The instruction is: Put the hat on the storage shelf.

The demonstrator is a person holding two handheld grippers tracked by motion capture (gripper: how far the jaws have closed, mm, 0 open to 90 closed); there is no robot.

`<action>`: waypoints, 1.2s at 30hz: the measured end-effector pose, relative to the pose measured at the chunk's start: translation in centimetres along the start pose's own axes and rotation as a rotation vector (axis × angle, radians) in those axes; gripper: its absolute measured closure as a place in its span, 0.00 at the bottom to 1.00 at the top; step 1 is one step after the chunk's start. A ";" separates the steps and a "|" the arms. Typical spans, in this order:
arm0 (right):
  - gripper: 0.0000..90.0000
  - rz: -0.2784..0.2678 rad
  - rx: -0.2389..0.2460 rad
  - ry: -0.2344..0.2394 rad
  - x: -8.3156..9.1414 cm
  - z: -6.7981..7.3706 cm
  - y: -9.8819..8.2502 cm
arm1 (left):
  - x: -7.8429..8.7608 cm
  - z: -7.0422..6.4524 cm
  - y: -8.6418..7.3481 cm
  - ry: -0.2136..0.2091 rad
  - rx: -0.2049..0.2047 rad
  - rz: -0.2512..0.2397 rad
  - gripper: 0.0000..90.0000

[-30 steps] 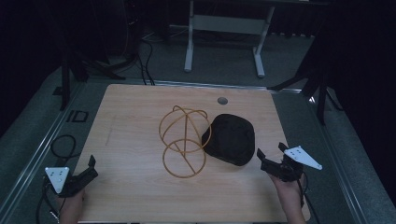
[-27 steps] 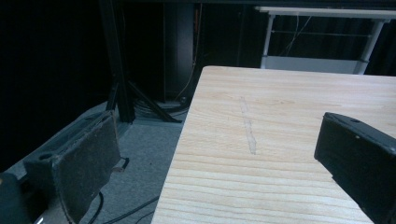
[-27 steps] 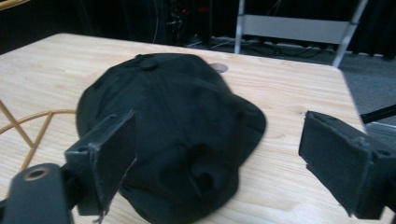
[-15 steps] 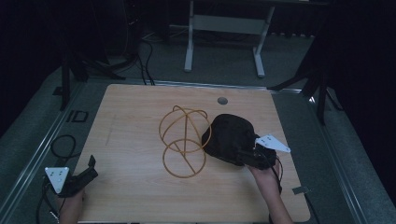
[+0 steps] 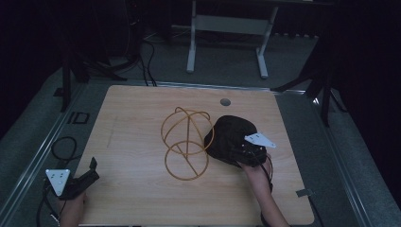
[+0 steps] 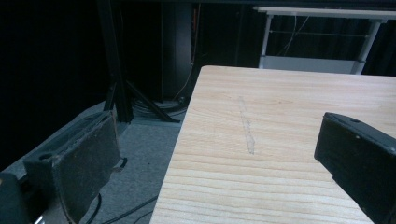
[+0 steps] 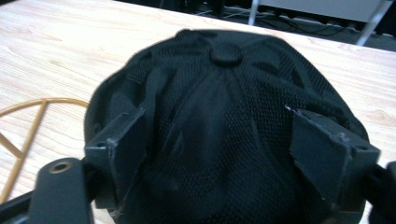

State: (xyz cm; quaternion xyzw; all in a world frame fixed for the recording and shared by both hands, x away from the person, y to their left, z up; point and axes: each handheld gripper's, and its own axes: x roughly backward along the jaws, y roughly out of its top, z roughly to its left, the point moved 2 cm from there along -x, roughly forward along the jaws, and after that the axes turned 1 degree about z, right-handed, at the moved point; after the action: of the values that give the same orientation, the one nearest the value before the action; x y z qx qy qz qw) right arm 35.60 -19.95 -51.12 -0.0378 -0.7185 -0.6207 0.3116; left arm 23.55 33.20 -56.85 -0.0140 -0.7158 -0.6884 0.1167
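Black cap (image 5: 231,137) sits crown-up on the counter (image 5: 142,142), right of centre, its left edge just beside the wire hoop stand (image 5: 187,144). Cap and stand lie where they lay a second ago.

Right tongs (image 5: 246,153): a second ago they sat off near the counter's right edge, well apart from the cap. Half a second ago they were at the cap's near right side. Now they are over the cap's near edge, grey plate above it, hand (image 5: 255,172) and forearm reaching in from the bottom. In the right gripper view the right tongs (image 7: 233,154) straddle the cap (image 7: 224,116): jaws spread, one on each flank of the mesh crown, top button straight ahead. The jaws have just been closing, with the cap between them. Left pad looks to be against the fabric; whether the right pad presses I cannot tell. No firm pinch seen.

Left tongs (image 5: 87,172): same spot as in both earlier frames, at the counter's near left corner, hand (image 5: 73,205) below. In the left gripper view the left tongs (image 6: 215,158) stand wide apart, nothing between them but bare counter (image 6: 280,140) and floor (image 6: 135,172) beyond the edge.
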 end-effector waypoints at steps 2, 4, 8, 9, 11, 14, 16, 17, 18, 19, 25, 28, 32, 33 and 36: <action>0.31 0.009 0.009 -0.017 -0.2 0.2 -0.3 | 0.0 0.0 0.0 0.000 -0.001 -0.001 0.01; 0.39 0.029 0.019 -0.032 -0.4 0.3 -0.5 | 0.0 0.0 0.0 0.000 -0.002 -0.001 0.01; 0.52 0.034 0.008 -0.051 -0.6 0.1 -0.7 | 0.0 0.0 0.0 0.000 -0.002 0.000 0.01; 0.55 0.033 0.006 -0.054 -0.6 0.0 -0.7 | 0.0 0.0 0.0 0.000 -0.002 0.000 0.01; 0.62 0.031 0.008 -0.060 -0.7 0.0 -0.8 | 0.0 0.0 0.0 0.000 -0.003 0.001 0.01; 0.71 0.038 0.016 -0.061 -1.0 -0.1 -1.0 | 0.0 0.0 0.0 0.001 -0.003 0.000 0.01; 0.77 0.048 0.019 -0.066 -1.1 -0.1 -1.1 | 0.0 0.0 0.0 0.001 -0.003 0.000 0.01; 0.79 0.051 0.020 -0.064 -1.2 -0.1 -1.1 | 0.0 0.0 0.0 0.001 -0.003 0.000 0.01; 0.83 0.050 0.019 -0.062 -1.2 -0.2 -1.2 | 0.0 0.0 0.0 0.001 -0.004 0.001 0.01; 0.87 0.050 0.021 -0.067 -1.2 -0.2 -1.2 | 0.0 0.0 0.0 0.002 -0.005 0.001 0.01; 0.97 0.030 0.027 -0.073 -0.8 -0.4 -0.8 | 0.0 0.0 0.0 0.002 -0.004 0.000 0.01; 0.97 0.005 0.021 -0.082 -0.3 -0.5 -0.5 | 0.0 0.0 0.0 0.002 -0.003 -0.001 0.01; 0.98 -0.025 -0.004 -0.077 0.5 -1.1 -0.1 | 0.0 0.0 0.0 0.002 -0.005 0.000 0.01; 0.98 -0.031 -0.002 -0.080 0.7 -1.3 0.1 | 0.0 0.0 0.0 0.002 -0.005 0.000 0.01; 0.98 -0.043 -0.002 -0.084 1.4 -1.8 0.5 | 0.0 0.0 0.0 0.002 -0.006 -0.001 0.01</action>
State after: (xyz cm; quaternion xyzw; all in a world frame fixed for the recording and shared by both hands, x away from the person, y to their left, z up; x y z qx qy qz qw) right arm 35.43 -21.97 -49.89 -0.0489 -0.7310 -0.6258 0.2676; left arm 23.52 33.16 -56.85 -0.0134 -0.7137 -0.6905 0.1172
